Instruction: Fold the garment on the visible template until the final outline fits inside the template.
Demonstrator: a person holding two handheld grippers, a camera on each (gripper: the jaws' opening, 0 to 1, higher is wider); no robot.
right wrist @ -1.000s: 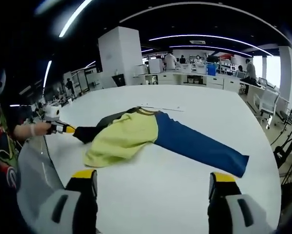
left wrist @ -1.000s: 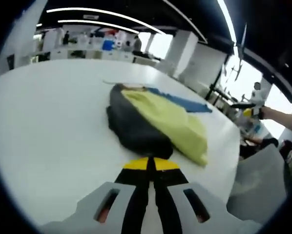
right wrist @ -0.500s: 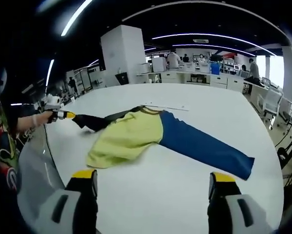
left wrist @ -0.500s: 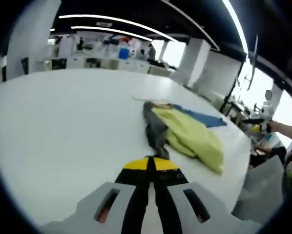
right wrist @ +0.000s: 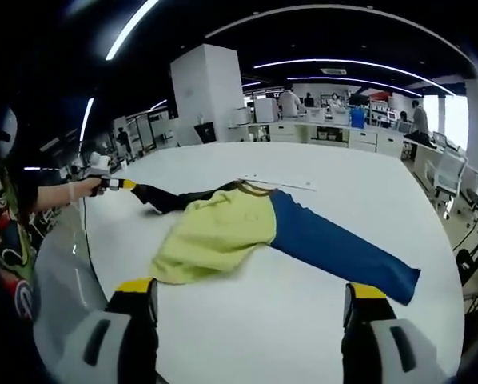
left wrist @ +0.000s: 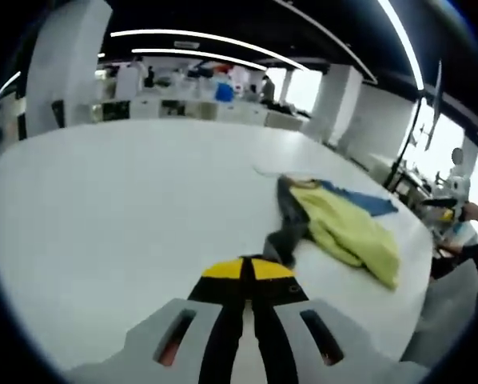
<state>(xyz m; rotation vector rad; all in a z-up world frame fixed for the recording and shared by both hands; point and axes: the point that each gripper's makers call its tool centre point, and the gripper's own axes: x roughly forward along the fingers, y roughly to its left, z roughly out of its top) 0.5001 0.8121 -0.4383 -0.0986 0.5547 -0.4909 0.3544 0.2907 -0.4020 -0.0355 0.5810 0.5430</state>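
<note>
The garment lies on the white table [right wrist: 303, 336], with a yellow-green body [right wrist: 219, 232], a blue sleeve [right wrist: 343, 252] stretched to the right and a dark grey sleeve [right wrist: 171, 198] drawn out to the left. My left gripper [right wrist: 115, 184], held in a hand, is shut on the tip of that dark sleeve. In the left gripper view its jaws [left wrist: 247, 268] are closed, and the dark sleeve [left wrist: 285, 228] runs taut from them to the yellow-green body [left wrist: 347, 232]. A thin pale strip [right wrist: 280, 183] lies by the collar. My right gripper [right wrist: 251, 292] hovers open above the table, short of the garment.
The table's near edge curves past at the lower left [right wrist: 67, 264], beside the person's patterned sleeve [right wrist: 7, 240]. Beyond the table stand a white pillar [right wrist: 211, 92], desks [right wrist: 359, 132] with people at them, and an office chair [right wrist: 447, 172].
My left gripper has pulled the dark sleeve outward, away from the body, so the bunched dark cloth is now a long thin strip. The right gripper stayed open in place.
</note>
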